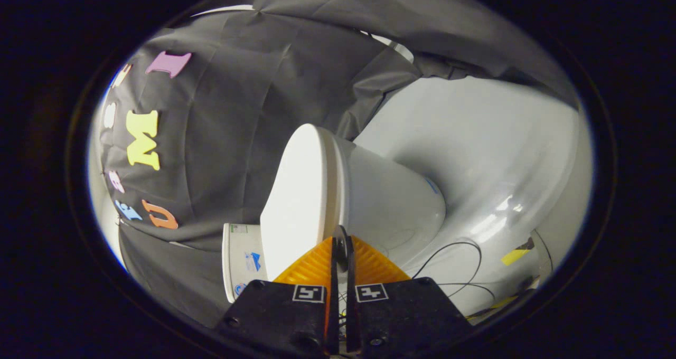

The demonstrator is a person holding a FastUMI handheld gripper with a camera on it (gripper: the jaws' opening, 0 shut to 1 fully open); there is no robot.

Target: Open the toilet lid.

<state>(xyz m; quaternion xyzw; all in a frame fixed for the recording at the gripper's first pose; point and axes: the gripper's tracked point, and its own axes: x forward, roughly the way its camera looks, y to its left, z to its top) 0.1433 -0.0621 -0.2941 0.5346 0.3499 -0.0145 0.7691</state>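
The view is turned on its side. A white toilet stands against the black cloth, its lid (296, 200) lying flat down on the seat and bowl (391, 200). The lid's front rim (332, 190) runs straight into the narrow slit between my gripper's (342, 238) two fingers. The fingers stand nearly together, one on the lid's top face and one on the bowl side, pinching that rim. The part of the rim inside the slit is hidden.
The toilet's tank (240, 264) with small stickers sits beyond the lid, against the cloth wall. A glossy white floor (475, 137) spreads past the bowl, with thin black cables (465, 248) and yellow tape marks (515, 256) on it.
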